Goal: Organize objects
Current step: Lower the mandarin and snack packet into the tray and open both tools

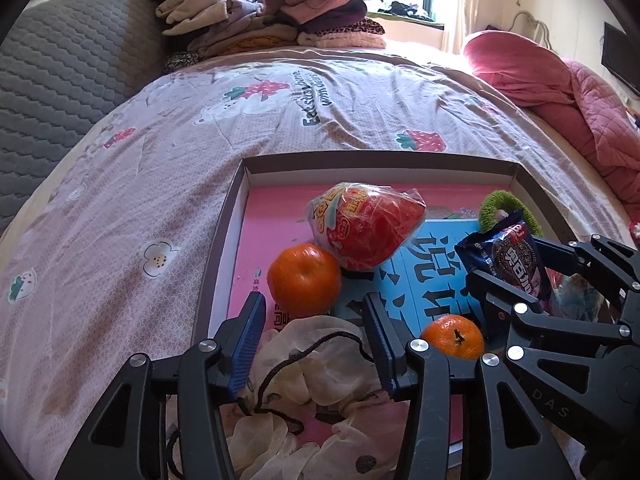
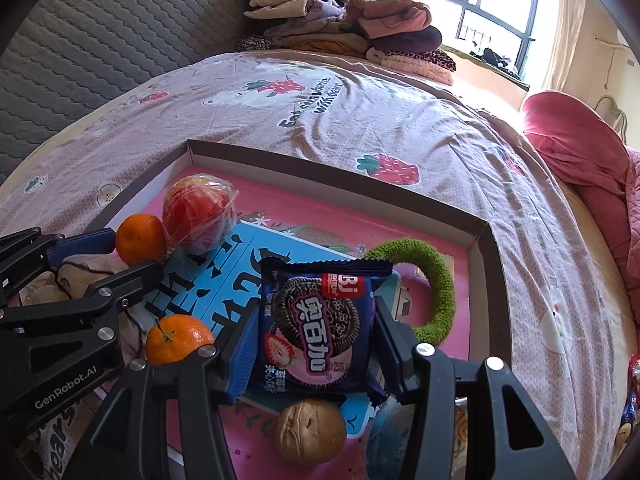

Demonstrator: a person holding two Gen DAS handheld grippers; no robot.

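Observation:
A shallow brown-rimmed box tray (image 1: 376, 158) (image 2: 340, 188) with a pink lining lies on the bed. My left gripper (image 1: 314, 304) (image 2: 128, 254) is open at the tray's near left corner, and a cream sheer scrunchie with a black cord (image 1: 316, 364) lies loose between its fingers. Just beyond its tips are an orange (image 1: 304, 276) (image 2: 140, 240) and a red wrapped snack (image 1: 368, 226) (image 2: 198, 212). My right gripper (image 2: 316, 316) (image 1: 520, 268) is shut on a dark blue cookie packet (image 2: 320, 320) (image 1: 512, 264), held above a blue printed card (image 2: 224, 276).
A second orange (image 2: 178, 338) (image 1: 454, 336), a walnut (image 2: 312, 432) and a green fuzzy ring (image 2: 436, 280) (image 1: 504, 208) are also in the tray. Folded clothes (image 1: 264, 16) are stacked at the bed's far end. A pink quilt (image 1: 560, 92) is heaped on the right.

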